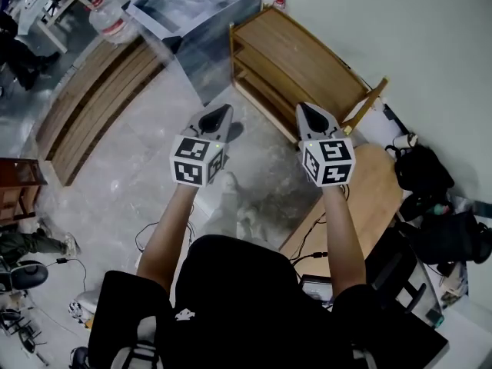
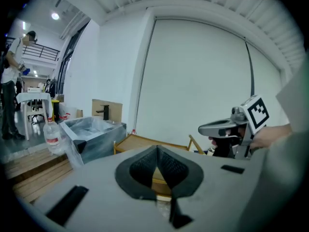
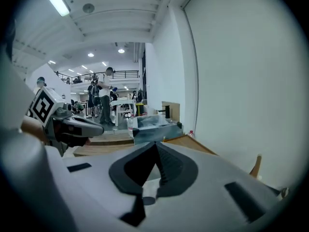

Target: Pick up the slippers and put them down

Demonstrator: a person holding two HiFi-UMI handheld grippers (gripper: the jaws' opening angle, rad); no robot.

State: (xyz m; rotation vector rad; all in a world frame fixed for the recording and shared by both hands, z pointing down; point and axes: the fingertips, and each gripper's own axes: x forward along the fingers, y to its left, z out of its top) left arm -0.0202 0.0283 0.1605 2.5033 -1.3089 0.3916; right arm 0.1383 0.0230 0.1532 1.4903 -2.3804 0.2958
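**Gray floor, 2 shut tools, no slippers in sight**

Gray floor (image 1: 115, 191) fills most of the head view, w/ a wooden shelf (image 1: 307, 60) by the white wall. A box lined w/ plastic (image 1: 204, 21) sits next to the shelf, and a water bottle (image 1: 109, 18) stands near the box. At the right is a wooden worktop (image 1: 377, 194) w/ a black bag (image 1: 421, 167) beside it.

The person holds both tools up in front, side by side but apart. The left tool (image 1: 217, 118) is pinched all the way closed, nothing in it. The right tool (image 1: 315, 118) is closed too, pads together, nothing in it. Both point out toward the shelf & wall, tipped only a bit down.

The slippers: can't find them in any view. Some blurry shapes lie on the floor btw the arms, too fuzzy to name.

What could go wrong, I think:
- **Closed tools:** if they go down like this, they'd just poke or shove a slipper away, not grab it. They need to open first.
- **Shelf corner:** it is near the right tool, so a quick swing could bump it.
- **Thin wires** (image 1: 154, 233): they lie on the floor close to the person, and a foot could catch on them.
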